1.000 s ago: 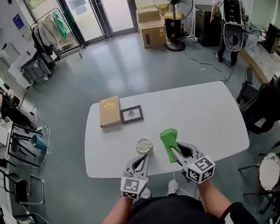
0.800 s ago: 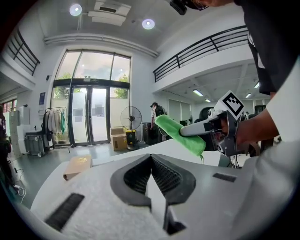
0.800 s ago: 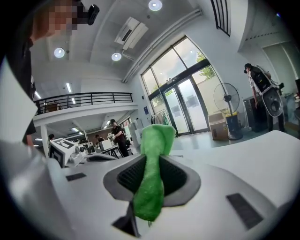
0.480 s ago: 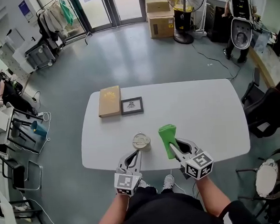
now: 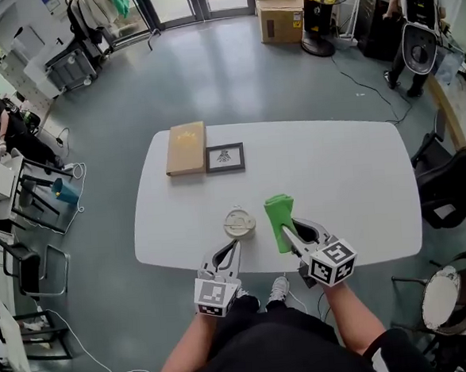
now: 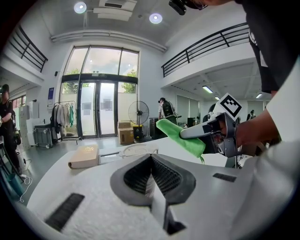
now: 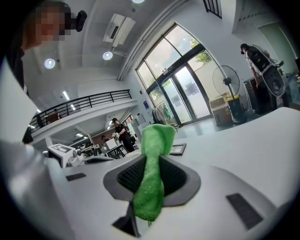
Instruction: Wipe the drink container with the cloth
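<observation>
Pinching the cloth [image 5: 279,216], the right claw [image 5: 290,231] poises it beside the drink container [image 5: 239,222] for wiping; left claw [image 5: 234,251], pressed together, waits nearby.

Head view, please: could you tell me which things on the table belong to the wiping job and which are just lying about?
For the job:
- drink container, near the front edge of the table
- green cloth, clamped in the right gripper
- left gripper, shut and empty, close to the container

Just lying about:
- tan box
- small picture frame beside it
</observation>
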`<state>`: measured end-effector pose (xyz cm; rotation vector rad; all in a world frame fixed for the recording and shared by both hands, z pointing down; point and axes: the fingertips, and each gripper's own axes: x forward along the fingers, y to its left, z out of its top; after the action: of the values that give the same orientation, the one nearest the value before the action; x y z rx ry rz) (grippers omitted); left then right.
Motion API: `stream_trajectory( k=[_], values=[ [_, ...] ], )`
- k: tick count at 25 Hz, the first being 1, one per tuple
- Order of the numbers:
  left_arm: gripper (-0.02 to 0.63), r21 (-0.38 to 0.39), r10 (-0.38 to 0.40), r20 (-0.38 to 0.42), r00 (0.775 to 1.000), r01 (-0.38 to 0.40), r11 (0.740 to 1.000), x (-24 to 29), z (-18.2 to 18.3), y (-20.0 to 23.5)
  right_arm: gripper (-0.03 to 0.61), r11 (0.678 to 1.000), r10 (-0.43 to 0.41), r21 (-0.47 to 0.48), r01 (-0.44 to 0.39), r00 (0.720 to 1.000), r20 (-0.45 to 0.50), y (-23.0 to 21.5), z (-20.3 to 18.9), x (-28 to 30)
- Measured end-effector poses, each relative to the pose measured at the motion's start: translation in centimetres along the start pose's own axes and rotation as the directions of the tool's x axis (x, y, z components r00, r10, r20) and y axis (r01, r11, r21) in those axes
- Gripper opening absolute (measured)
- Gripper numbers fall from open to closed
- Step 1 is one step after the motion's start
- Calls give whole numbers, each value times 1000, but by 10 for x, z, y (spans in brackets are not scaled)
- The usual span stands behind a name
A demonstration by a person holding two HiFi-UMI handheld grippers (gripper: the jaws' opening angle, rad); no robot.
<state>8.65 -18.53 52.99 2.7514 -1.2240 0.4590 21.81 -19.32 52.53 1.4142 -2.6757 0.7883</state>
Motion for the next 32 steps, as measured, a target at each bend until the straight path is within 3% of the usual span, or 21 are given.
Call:
stream_trajectory(
  k=[19,27,32],
  values=[
    [9,-16,33,-53,998,-34,999,-5,-31,15,94,970,82,234,-65,995,-63,-7,-33,53],
    [9,-29,43,-78,996,-45,999,-13,-45,17,94,928,103,367,-71,992,-71,-18,-54,73],
    [9,-48,48,-79,996,-52,997,-19,-46,16,94,926,122,369,-84,989,-80,-19,-59,82]
  ],
)
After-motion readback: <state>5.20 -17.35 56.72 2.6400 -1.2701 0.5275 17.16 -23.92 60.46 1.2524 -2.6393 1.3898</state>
